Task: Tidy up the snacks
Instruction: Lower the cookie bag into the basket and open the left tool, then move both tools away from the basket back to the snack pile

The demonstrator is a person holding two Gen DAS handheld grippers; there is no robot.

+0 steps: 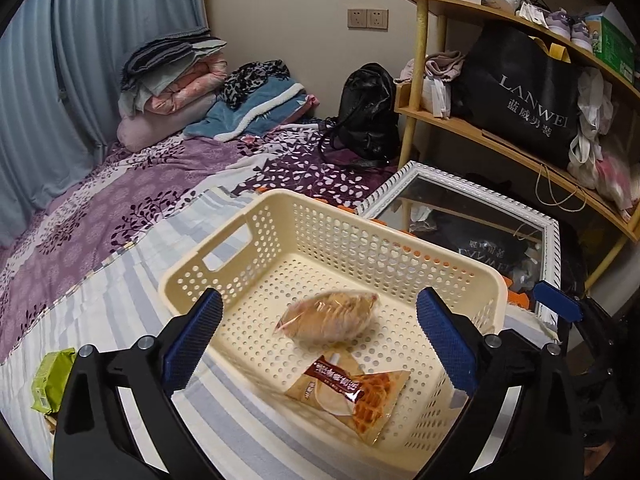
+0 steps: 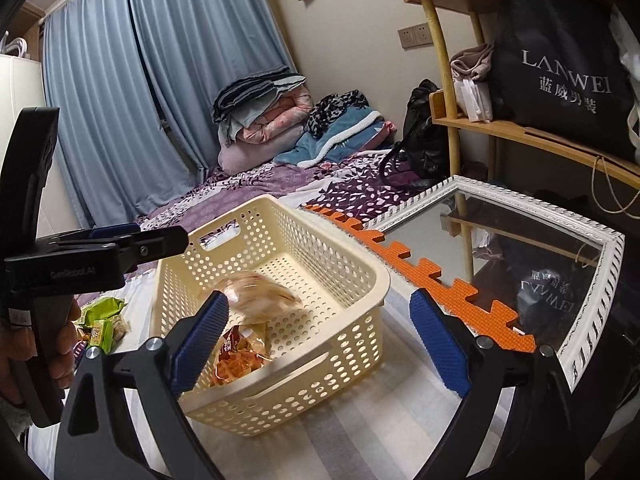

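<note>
Cream perforated basket (image 1: 400, 248), centre frame on the striped bed (image 1: 100, 312): holds a blurred bread packet (image 1: 330, 316) and a waffle packet (image 1: 356, 394). Left gripper (image 1: 320, 344) and right gripper (image 2: 320, 344): fingers wide, nothing between them. Green snack packs (image 2: 102, 320) lie lower left, outside the basket. Advice: approach those next; close squarely across a pack's flat middle.

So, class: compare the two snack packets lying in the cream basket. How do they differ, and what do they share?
The bread roll packet is plump and rounded; the waffle packet lies flat. The bread roll packet is clear and plain, while the waffle packet carries a dark red printed band. The bread roll packet sits mid-floor and looks blurred; the waffle packet is sharp, by the near wall. Both lie loose in the basket, neither held.
</note>
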